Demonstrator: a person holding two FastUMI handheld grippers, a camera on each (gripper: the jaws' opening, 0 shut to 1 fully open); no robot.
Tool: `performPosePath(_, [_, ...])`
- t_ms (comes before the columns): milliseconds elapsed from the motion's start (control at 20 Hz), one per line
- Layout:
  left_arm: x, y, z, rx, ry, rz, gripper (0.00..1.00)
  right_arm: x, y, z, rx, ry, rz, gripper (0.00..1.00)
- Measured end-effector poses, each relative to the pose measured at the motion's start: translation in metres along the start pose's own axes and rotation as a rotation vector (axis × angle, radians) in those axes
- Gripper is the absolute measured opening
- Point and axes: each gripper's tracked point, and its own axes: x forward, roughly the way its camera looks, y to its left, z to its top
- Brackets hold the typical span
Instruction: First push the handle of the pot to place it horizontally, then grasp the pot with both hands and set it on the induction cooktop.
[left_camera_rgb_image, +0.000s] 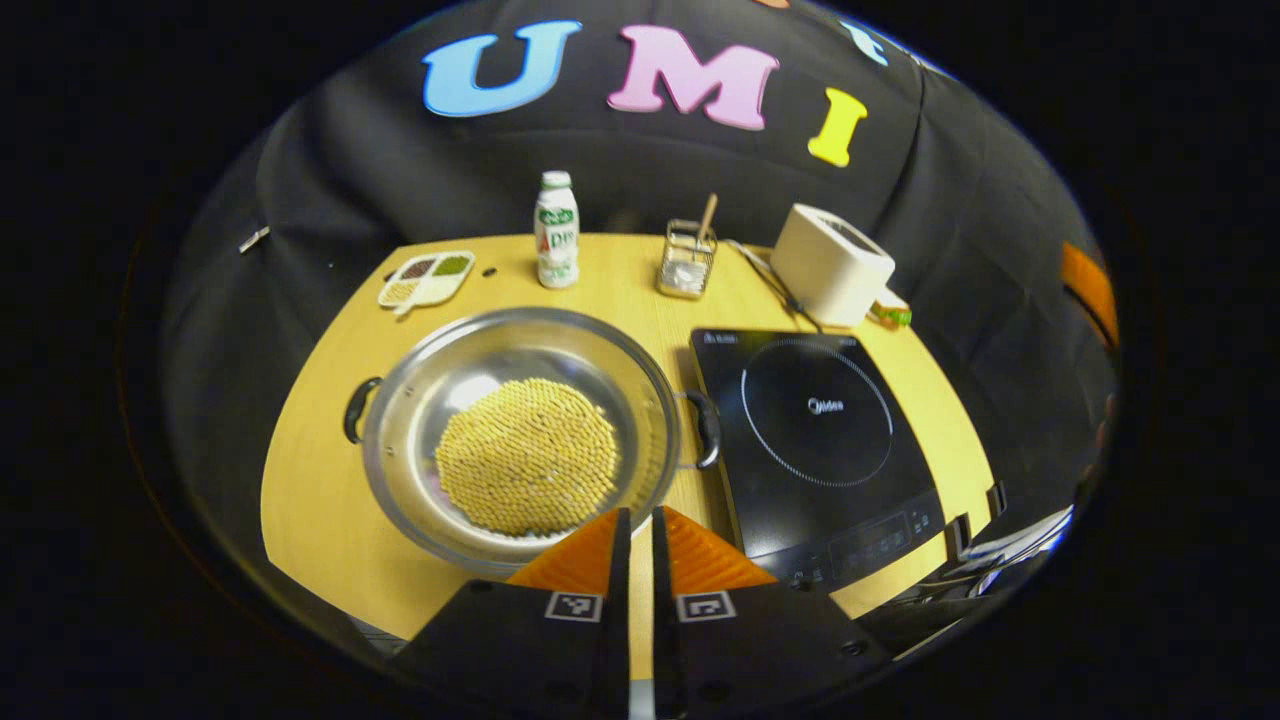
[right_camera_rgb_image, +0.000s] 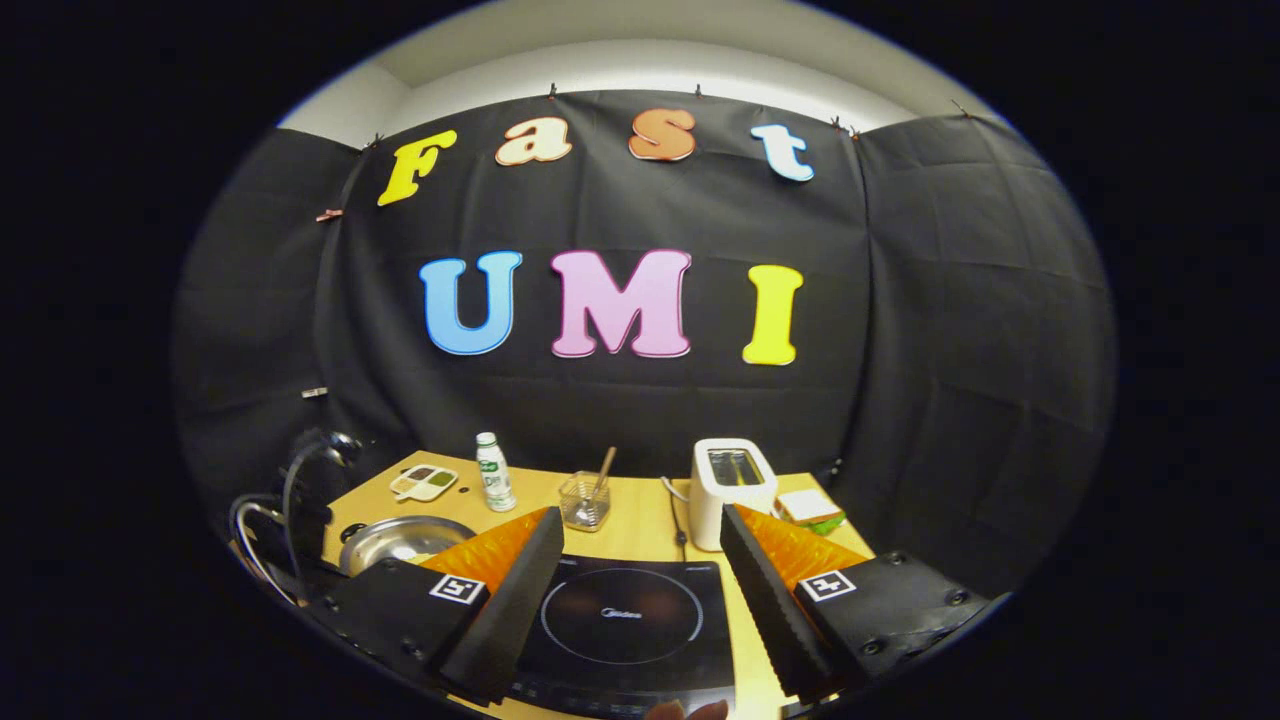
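A wide steel pot (left_camera_rgb_image: 600, 360) holding yellow beans (left_camera_rgb_image: 527, 455) sits on the wooden table. Its two dark handles, the left one (left_camera_rgb_image: 354, 410) and the right one (left_camera_rgb_image: 706, 430), point left and right in the left gripper view. The black induction cooktop (left_camera_rgb_image: 815, 430) lies just right of the pot. My left gripper (left_camera_rgb_image: 641, 525) hovers shut over the pot's near rim, with nothing between its fingers. In the right gripper view, my right gripper (right_camera_rgb_image: 640, 515) stands open above the cooktop (right_camera_rgb_image: 620, 610), with the pot (right_camera_rgb_image: 400, 540) off to its left.
Along the table's back stand a divided snack dish (left_camera_rgb_image: 427, 278), a drink bottle (left_camera_rgb_image: 557, 230), a wire basket with a stick (left_camera_rgb_image: 686, 260), a white toaster (left_camera_rgb_image: 830, 265) and a sandwich (left_camera_rgb_image: 890, 312). Black cloth walls close in behind the table.
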Motion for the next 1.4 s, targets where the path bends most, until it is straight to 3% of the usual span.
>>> performPosePath(50, [-0.010, 0.014, 0.012, -0.016, -0.042, 0.003, 0.20, 0.008, 0.012, -0.009, 0.004, 0.028, 0.023, 0.98])
performPosePath(200, [-0.026, 0.067, 0.037, -0.026, -0.130, 0.061, 0.75, 0.029, 0.048, -0.028, 0.031, 0.087, 0.089, 0.98])
performPosePath(250, [-0.028, 0.085, 0.042, -0.023, -0.146, 0.081, 0.89, 0.035, 0.060, -0.034, 0.042, 0.104, 0.109, 0.98])
performPosePath(300, [-0.028, 0.101, 0.042, -0.021, -0.145, 0.097, 0.94, 0.041, 0.072, -0.042, 0.054, 0.126, 0.129, 0.98])
performPosePath(600, [-0.001, 0.198, 0.034, -0.007, -0.041, 0.149, 0.94, 0.072, 0.120, -0.095, 0.112, 0.264, 0.190, 0.99])
performPosePath(750, [0.025, 0.225, 0.029, -0.010, 0.025, 0.145, 0.94, 0.084, 0.138, -0.125, 0.124, 0.341, 0.203, 0.99])
performPosePath(1050, [0.087, 0.244, 0.022, -0.032, 0.117, 0.088, 0.93, 0.104, 0.154, -0.177, 0.118, 0.479, 0.196, 0.99])
performPosePath(1400, [0.114, 0.259, 0.022, -0.006, 0.144, 0.099, 0.89, 0.115, 0.169, -0.231, 0.190, 0.647, 0.182, 0.98])
